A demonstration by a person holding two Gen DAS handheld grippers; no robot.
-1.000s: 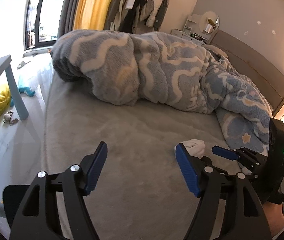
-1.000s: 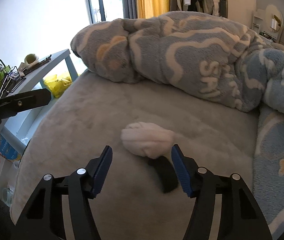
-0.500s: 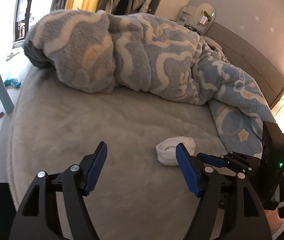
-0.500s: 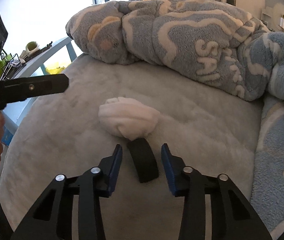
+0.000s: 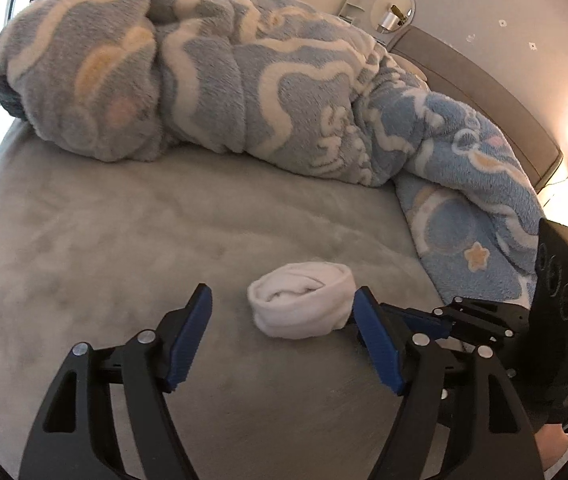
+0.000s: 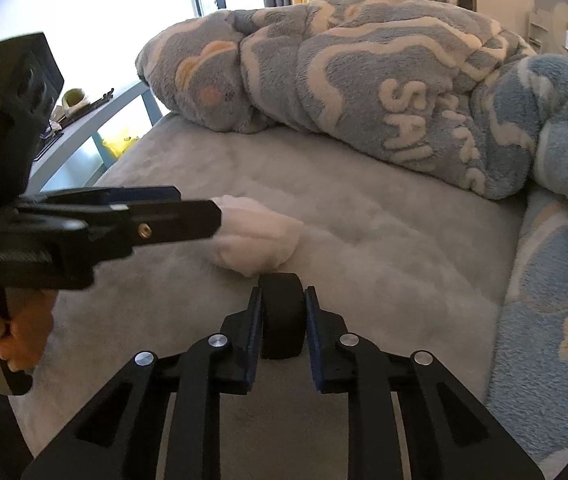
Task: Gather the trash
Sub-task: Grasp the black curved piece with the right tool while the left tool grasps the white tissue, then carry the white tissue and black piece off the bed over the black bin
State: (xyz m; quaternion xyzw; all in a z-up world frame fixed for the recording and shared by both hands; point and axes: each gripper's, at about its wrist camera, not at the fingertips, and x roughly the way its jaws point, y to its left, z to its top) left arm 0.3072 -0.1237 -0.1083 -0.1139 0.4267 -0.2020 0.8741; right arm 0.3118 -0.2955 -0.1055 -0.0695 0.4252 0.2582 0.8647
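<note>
At the far left of the right wrist view a hand (image 6: pixel 1 332) grips the handle of the left gripper (image 5: pixel 281 340), whose black body reaches in toward the middle of the bed (image 5: pixel 131 232). In its own view that gripper's jaws stand apart, released and holding nothing; the rolled white bundle (image 5: pixel 304 304) — cloth or tissue, I cannot tell which — lies on the grey bed cover just ahead of the blue pads (image 5: pixel 187 340), nearer the right-hand one, which seems to touch its edge. Behind it the fluffy grey-and-blue blanket (image 5: pixel 211 92) is heaped across the bed, trailing down toward the right.

Further right, the right gripper (image 6: pixel 284 320) has just been closing and now pinches a small black object (image 6: pixel 281 312) between its pads — a dark, rounded, upright piece resting on the bed cover just in front of the white bundle, almost touching it. To the far right the blanket's blue part with a star pattern lies flat along the bed's edge.
</note>
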